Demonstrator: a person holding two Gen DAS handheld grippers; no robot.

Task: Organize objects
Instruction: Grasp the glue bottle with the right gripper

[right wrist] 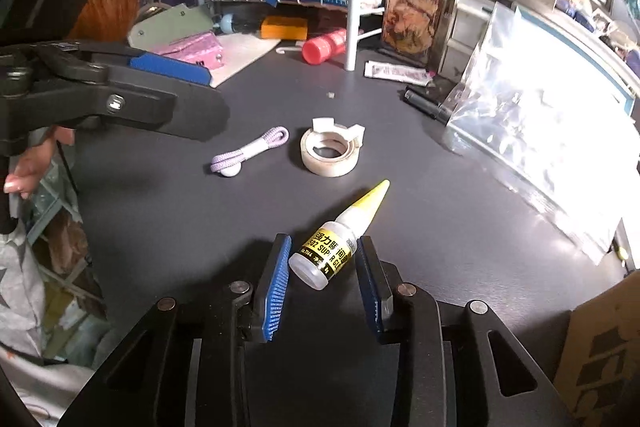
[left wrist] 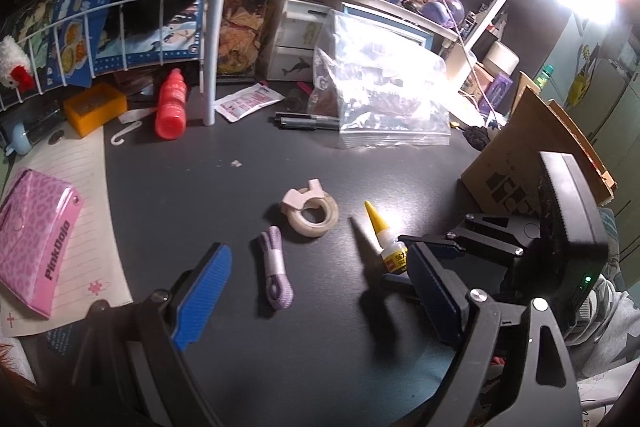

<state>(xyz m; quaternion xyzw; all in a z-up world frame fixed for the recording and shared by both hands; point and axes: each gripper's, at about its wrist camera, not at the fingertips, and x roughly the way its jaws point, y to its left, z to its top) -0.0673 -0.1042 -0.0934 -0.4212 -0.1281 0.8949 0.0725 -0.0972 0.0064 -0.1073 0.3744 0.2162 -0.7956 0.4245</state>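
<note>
Two blue pads of the right gripper [right wrist: 322, 281] sit either side of the glue bottle [right wrist: 334, 247], lower centre of the right wrist view, narrowed but not clearly pinching. I'd squeeze mid-label, square on. Left gripper [left wrist: 320, 303] is wide and empty.

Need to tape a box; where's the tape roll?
The tape roll lies mid-desk in both views, between the purple cord and the glue bottle.
</note>
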